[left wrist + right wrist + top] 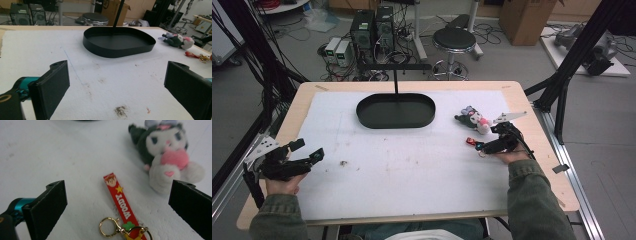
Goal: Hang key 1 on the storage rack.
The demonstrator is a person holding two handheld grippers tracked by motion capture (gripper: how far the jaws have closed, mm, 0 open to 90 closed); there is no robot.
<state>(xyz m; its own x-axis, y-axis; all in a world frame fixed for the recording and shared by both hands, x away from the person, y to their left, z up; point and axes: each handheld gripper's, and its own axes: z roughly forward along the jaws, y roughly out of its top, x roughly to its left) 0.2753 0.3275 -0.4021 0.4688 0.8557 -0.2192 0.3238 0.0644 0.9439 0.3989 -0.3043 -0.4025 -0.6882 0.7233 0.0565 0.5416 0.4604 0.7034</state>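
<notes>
The right hand-held gripper (117, 207) is hovering wide open over the keychain (120, 205) beside the plush (167, 157), apparently lining up a grasp, while the left hand-held gripper (117, 82) is waiting wide at the surface's (412, 170) left edge.

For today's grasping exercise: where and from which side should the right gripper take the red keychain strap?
Grip the red strap across its narrow width at mid-length, coming from above. It lies flat, and the right gripper is open astride it, away from the gold ring.
</notes>
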